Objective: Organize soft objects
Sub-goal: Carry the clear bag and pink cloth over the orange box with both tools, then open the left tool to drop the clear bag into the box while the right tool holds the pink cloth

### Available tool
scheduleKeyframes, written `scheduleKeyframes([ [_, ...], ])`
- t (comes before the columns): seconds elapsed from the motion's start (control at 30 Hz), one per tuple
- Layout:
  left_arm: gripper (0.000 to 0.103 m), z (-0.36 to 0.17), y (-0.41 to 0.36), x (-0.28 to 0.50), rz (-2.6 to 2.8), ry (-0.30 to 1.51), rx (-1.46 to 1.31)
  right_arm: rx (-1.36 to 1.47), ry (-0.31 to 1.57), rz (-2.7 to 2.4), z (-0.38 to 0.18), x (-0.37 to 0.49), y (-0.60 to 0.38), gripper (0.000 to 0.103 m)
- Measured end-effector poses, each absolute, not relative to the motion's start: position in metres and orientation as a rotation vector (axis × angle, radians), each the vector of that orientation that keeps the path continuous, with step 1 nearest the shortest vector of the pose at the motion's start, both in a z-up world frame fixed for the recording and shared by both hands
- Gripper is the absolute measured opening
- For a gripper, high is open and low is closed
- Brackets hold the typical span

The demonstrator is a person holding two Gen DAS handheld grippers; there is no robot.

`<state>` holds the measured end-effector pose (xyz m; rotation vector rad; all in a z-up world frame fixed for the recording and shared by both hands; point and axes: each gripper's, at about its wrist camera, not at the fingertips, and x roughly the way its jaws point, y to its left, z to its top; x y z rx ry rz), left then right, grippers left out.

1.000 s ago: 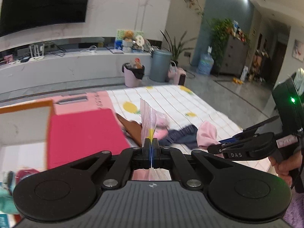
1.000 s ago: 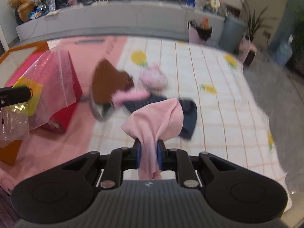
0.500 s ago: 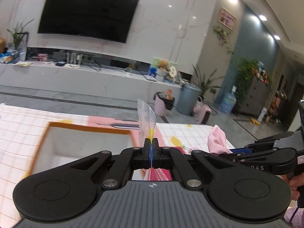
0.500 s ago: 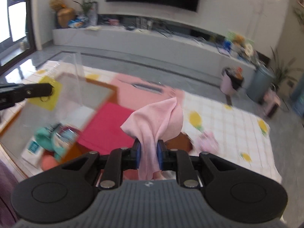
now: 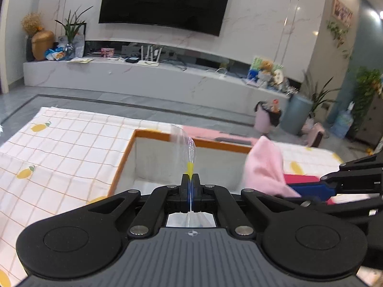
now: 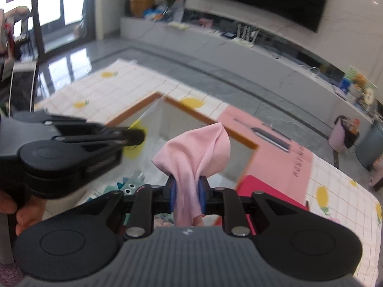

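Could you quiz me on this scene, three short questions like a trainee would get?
1. True or false: the right tool is shut on a pink cloth.
2. What does the left tool pinch: (a) a clear plastic bag, (b) a sock, (c) a book?
3. Fill in: the white box below both tools has an ______ rim.

Key: 1 true; 2 a; 3 orange.
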<state>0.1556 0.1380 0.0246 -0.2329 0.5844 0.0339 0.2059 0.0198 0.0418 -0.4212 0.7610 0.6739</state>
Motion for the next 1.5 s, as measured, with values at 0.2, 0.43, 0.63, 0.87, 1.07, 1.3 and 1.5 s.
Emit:
scheduleKeyframes([
  [0.2,0.0,0.01,0.137,0.167,0.103,0.632,-0.141,-0.567,0.81,0.684,0.012,0.231,0.046,0.016],
  [0.43,0.0,-0.001,0.137,0.178,0.152,0.72,-0.133,-0.661,0.806,0.671,-0.016,0.249,0.06,0.016],
  [0.63,0.0,-0.014,0.154,0.189,0.184,0.789,-0.192,-0.625,0.835,0.651,-0.026,0.263,0.062,0.017],
  [0.87,0.012,-0.019,0.16,0.193,0.202,0.839,-0.213,-0.59,0.825,0.628,-0.03,0.268,0.056,0.017],
  [1.07,0.074,-0.021,0.162,0.196,0.21,0.854,-0.231,-0.565,0.837,0.618,-0.034,0.27,0.052,0.017],
  [1.3,0.083,-0.019,0.155,0.196,0.11,0.846,-0.232,-0.557,0.856,0.621,-0.034,0.269,0.054,0.017],
  [1.5,0.093,-0.004,0.161,0.182,0.092,0.745,-0.319,-0.564,0.857,0.612,-0.031,0.269,0.053,0.017],
])
